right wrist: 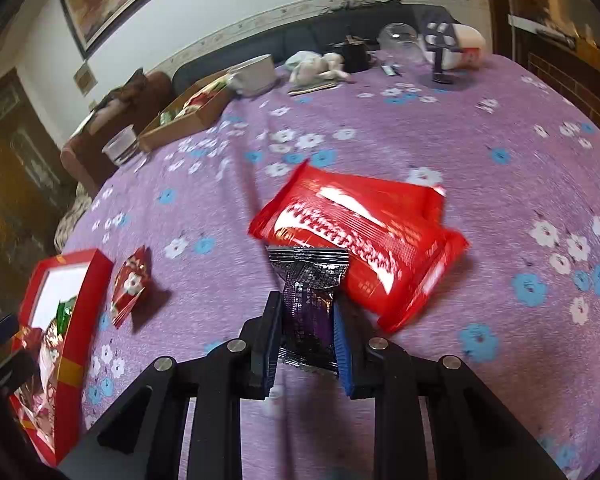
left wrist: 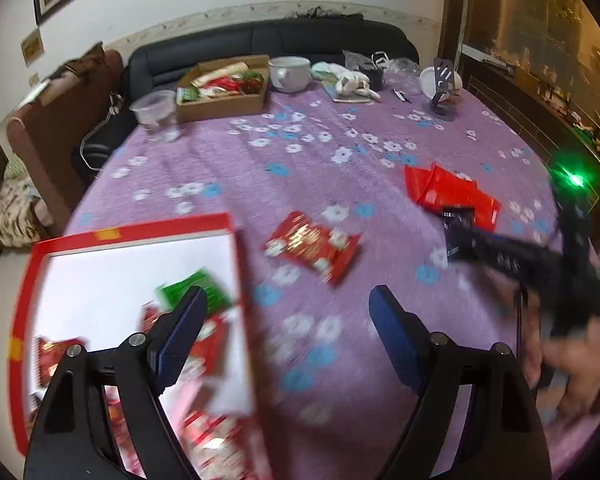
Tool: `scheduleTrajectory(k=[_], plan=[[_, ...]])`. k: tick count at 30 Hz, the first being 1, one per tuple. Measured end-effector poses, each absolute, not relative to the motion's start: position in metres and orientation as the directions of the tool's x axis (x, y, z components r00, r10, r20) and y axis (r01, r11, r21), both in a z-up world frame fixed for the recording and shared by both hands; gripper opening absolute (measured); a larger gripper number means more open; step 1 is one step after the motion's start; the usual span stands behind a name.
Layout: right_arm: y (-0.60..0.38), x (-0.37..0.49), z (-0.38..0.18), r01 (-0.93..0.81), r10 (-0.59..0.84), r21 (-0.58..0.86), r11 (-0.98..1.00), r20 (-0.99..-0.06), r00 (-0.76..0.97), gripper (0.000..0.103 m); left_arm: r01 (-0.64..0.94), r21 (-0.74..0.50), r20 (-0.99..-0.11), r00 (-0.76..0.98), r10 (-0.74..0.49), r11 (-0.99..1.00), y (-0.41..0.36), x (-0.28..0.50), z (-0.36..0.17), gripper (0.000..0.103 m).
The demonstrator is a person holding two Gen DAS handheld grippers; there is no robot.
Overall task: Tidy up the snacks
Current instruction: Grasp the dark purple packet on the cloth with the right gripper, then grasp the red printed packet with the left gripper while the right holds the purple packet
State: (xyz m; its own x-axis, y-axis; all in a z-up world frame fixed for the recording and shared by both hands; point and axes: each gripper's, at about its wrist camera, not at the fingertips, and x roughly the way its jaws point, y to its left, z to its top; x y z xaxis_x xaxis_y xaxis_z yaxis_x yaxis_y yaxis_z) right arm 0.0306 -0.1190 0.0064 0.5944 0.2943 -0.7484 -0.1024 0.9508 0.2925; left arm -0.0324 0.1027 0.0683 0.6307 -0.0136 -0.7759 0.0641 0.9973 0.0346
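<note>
My right gripper (right wrist: pixel 306 304) is shut on a dark purple snack packet (right wrist: pixel 310 276), held just above the purple flowered tablecloth. Behind it lie two large red packets (right wrist: pixel 364 224). In the left wrist view the same gripper (left wrist: pixel 460 236) holds the dark packet (left wrist: pixel 458 226) next to the red packets (left wrist: pixel 452 192). My left gripper (left wrist: pixel 288 296) is open and holds nothing, its left finger over the red-rimmed box (left wrist: pixel 140 232). That box holds a green packet (left wrist: pixel 180 290) and several red ones. A small red packet (left wrist: pixel 312 246) lies on the cloth between the box and the red packets.
At the table's far side stand a cardboard box of snacks (left wrist: pixel 220 104), a white bowl (left wrist: pixel 288 74), a clear plastic cup (left wrist: pixel 156 110), a dark mug (right wrist: pixel 354 56) and a phone stand (left wrist: pixel 444 80). A dark sofa (left wrist: pixel 260 36) runs behind the table.
</note>
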Motion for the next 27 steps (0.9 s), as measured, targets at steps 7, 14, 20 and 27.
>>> scheduleTrajectory(k=[7,14,20,27], plan=[[-0.123,0.032,0.006,-0.091,0.312,0.325,0.941,-0.739,0.597,0.025,-0.005,0.043,-0.818,0.573,0.038,0.999,0.074,0.026,0.045,0.083],[-0.134,0.035,0.004,-0.060,0.376,0.424,0.904,-0.718,0.586,0.029,-0.069,-0.030,-0.868,0.497,0.008,0.997,0.078,0.058,0.027,0.083],[-0.142,0.036,0.002,-0.030,0.421,0.496,0.868,-0.701,0.575,0.029,-0.041,-0.055,-0.874,0.486,-0.028,0.998,0.072,0.056,0.010,0.083],[-0.147,0.039,0.000,-0.024,0.457,0.543,0.839,-0.682,0.570,0.033,0.133,-0.115,-0.842,0.513,-0.168,0.984,0.044,0.040,0.012,0.083]])
